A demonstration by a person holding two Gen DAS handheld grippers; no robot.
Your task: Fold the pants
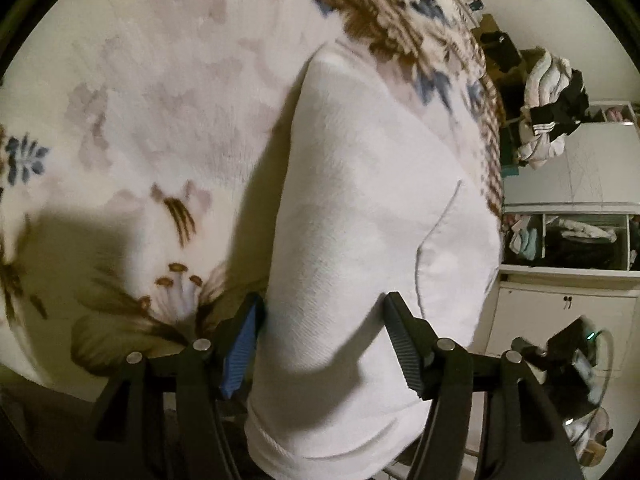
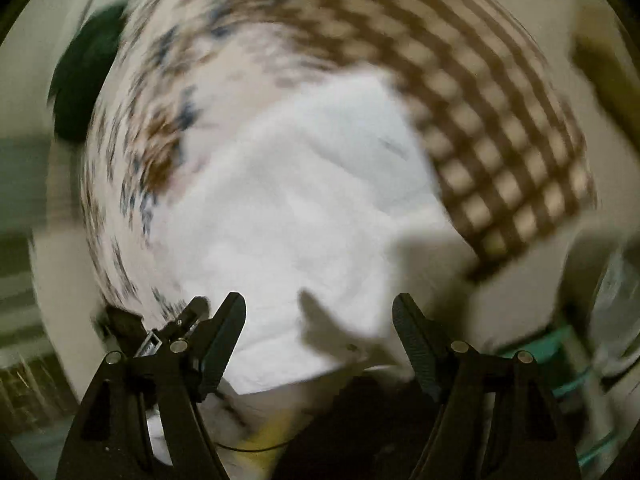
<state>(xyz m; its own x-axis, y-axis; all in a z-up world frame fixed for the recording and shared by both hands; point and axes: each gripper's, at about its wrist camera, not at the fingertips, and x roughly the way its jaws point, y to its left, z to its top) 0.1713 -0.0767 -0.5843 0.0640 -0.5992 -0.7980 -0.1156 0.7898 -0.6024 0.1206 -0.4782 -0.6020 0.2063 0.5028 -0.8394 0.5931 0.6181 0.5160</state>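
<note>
White pants (image 1: pixel 360 208) lie folded on a flowered blanket (image 1: pixel 160 100), stretching away from me. My left gripper (image 1: pixel 324 332) is open, its fingers on either side of the near end of the pants, holding nothing. In the blurred right wrist view the white pants (image 2: pixel 304 208) lie on the same blanket (image 2: pixel 480 120). My right gripper (image 2: pixel 320 328) is open and empty just above the near edge of the pants.
The bed's right edge (image 1: pixel 496 184) drops off to a white cabinet (image 1: pixel 560 312) with open shelves of clothes and a heap of clothes (image 1: pixel 552 108) on top. The other gripper (image 1: pixel 568 352) shows at the lower right. A dark green object (image 2: pixel 84 80) lies left of the bed.
</note>
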